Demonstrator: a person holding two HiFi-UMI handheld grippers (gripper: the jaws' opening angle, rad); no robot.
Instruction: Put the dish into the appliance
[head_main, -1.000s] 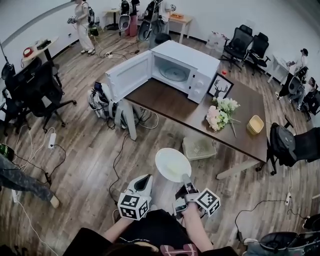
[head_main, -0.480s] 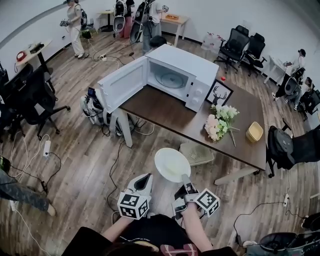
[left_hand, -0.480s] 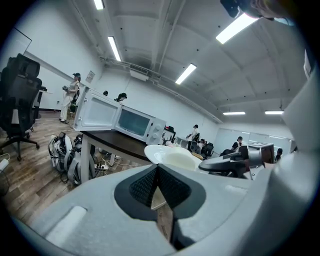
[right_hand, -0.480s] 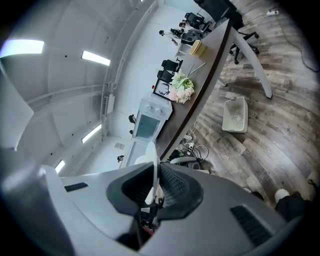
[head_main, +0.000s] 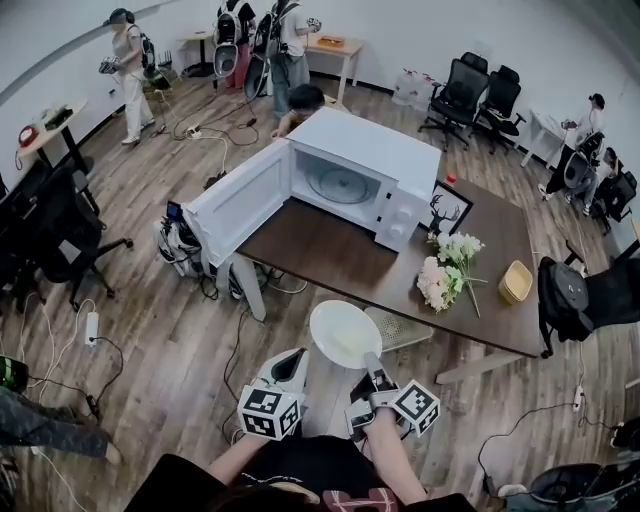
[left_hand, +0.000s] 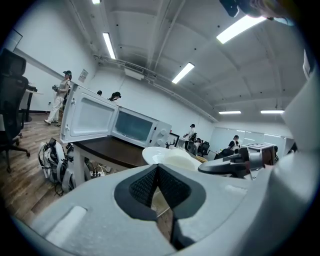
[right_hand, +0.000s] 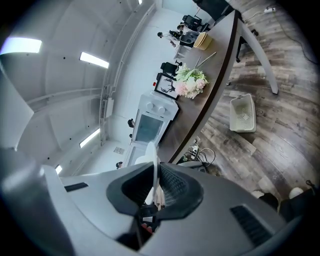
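Pinching plate (head_main: 345, 332) rim, right gripper (head_main: 371, 360) short of table (head_main: 335, 255) edge, microwave door (head_main: 240, 203) wide (left gripper (head_main: 290, 364) pressed together)

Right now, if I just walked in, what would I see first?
You'd see a white plate held up front, its rim pinched in the right gripper's jaws. Beyond it, a white microwave stands on the dark table, door wide open, flowers nearby.

The dark table (head_main: 330, 250) carries a white microwave (head_main: 380, 165), door open, with a framed picture (head_main: 447, 212) beside it, then flowers (head_main: 445, 270) and a yellow bowl (head_main: 515, 282). A white basket (head_main: 400, 325) sits on the wood floor (head_main: 150, 330).
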